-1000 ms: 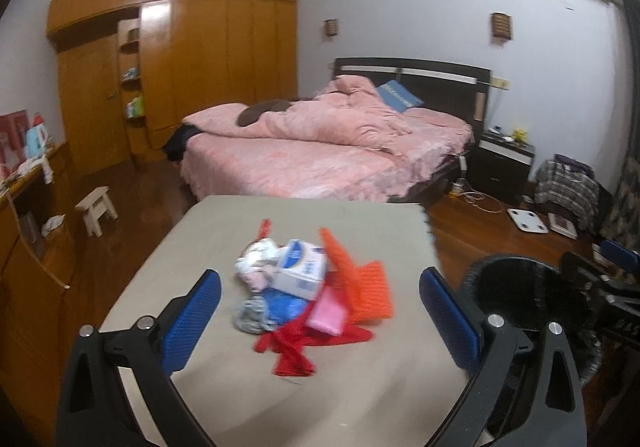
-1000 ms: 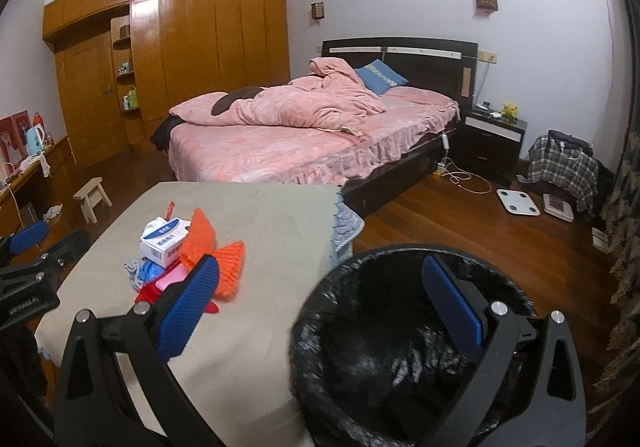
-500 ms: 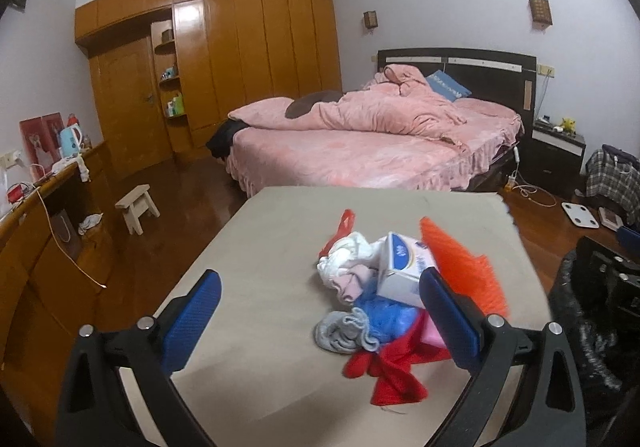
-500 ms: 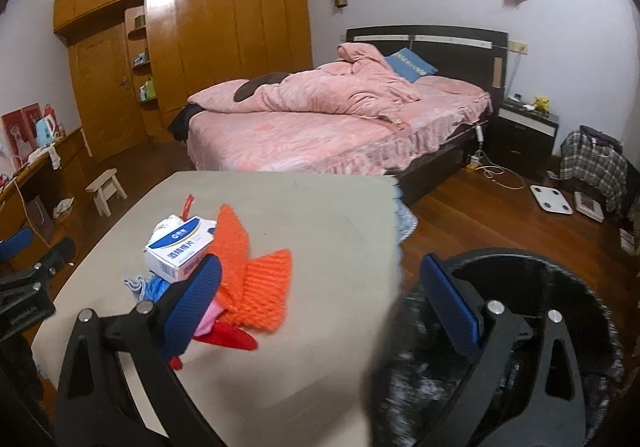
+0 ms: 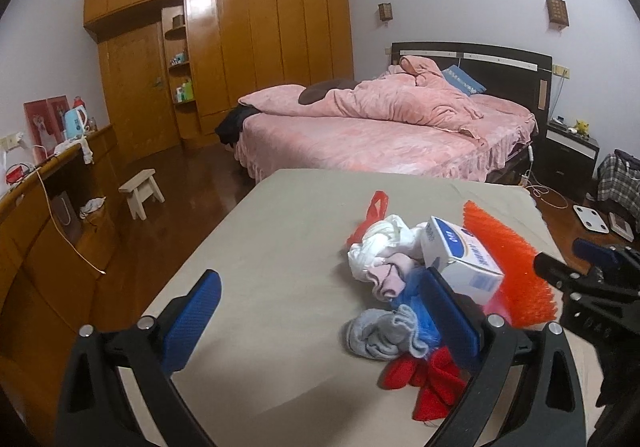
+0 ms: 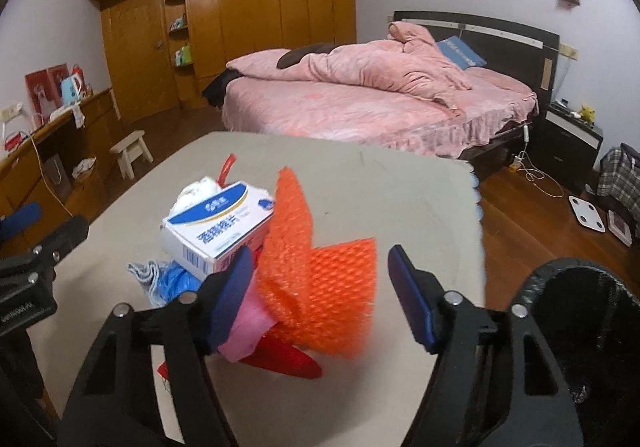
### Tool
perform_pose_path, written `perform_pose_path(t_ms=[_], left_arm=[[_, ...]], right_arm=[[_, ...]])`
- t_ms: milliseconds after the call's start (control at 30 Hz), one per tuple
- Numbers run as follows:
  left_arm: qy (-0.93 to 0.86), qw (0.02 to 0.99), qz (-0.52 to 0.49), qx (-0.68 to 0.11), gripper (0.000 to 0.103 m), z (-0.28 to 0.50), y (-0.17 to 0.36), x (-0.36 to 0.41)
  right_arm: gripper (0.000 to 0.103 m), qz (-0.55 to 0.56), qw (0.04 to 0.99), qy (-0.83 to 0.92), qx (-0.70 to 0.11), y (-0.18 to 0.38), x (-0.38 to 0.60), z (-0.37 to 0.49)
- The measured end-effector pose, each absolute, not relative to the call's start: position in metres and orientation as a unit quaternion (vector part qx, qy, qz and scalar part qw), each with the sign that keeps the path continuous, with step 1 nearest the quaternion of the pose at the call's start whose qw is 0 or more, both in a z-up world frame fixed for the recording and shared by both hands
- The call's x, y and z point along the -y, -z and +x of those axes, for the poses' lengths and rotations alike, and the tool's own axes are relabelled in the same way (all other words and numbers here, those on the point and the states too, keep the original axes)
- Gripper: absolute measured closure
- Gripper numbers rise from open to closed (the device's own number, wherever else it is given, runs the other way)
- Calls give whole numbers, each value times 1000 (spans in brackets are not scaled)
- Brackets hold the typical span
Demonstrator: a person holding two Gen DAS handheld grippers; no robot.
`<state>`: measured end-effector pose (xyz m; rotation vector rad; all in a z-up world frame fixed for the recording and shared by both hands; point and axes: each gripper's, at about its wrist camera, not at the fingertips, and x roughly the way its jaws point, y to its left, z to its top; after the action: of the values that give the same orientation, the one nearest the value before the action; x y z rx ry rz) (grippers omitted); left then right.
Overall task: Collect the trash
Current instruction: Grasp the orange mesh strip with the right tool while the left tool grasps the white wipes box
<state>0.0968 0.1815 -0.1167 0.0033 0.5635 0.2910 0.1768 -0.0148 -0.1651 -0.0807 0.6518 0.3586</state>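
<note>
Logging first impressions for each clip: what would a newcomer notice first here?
The bright heap of trash on the beige table: an orange foam net fanned out beside a white and blue box. The right hand-held gripper is closing around the net, pads not yet touching. Behind, a pink bed fills the room, and a black-lined bin stands at the table's right.

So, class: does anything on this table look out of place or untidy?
Yes. A jumbled heap sits near the table's right side: a white and blue box tilted on crumpled cloths, orange foam netting sticking up, red plastic scraps beneath. Nothing looks spilled or broken.
</note>
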Motion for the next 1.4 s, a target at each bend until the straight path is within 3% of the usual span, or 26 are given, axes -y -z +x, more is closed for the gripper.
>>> perform_pose_path(t_ms=[133, 200, 300, 800, 1200, 1267, 1400], left_arm=[[-142, 949, -1, -280, 6, 103, 121, -185], [-141, 949, 0, -282, 6, 104, 123, -186], [-136, 950, 0, -282, 6, 106, 125, -186], [-50, 960, 21, -273, 13, 127, 124, -126], [-53, 951, 90, -291, 23, 165, 156, -78], [-58, 947, 96, -300, 26, 171, 161, -76], [-60, 943, 91, -315, 42, 176, 169, -79]], right_arm=[[58, -44, 923, -187, -335, 178, 5, 186], [76, -45, 917, -196, -345, 183, 3, 189], [92, -39, 907, -219, -358, 188, 1, 191], [92, -3, 920, -194, -342, 170, 46, 188], [92, 7, 920, -181, -347, 175, 67, 192], [92, 7, 920, -182, -348, 176, 67, 193], [92, 6, 919, -183, -349, 177, 67, 192]])
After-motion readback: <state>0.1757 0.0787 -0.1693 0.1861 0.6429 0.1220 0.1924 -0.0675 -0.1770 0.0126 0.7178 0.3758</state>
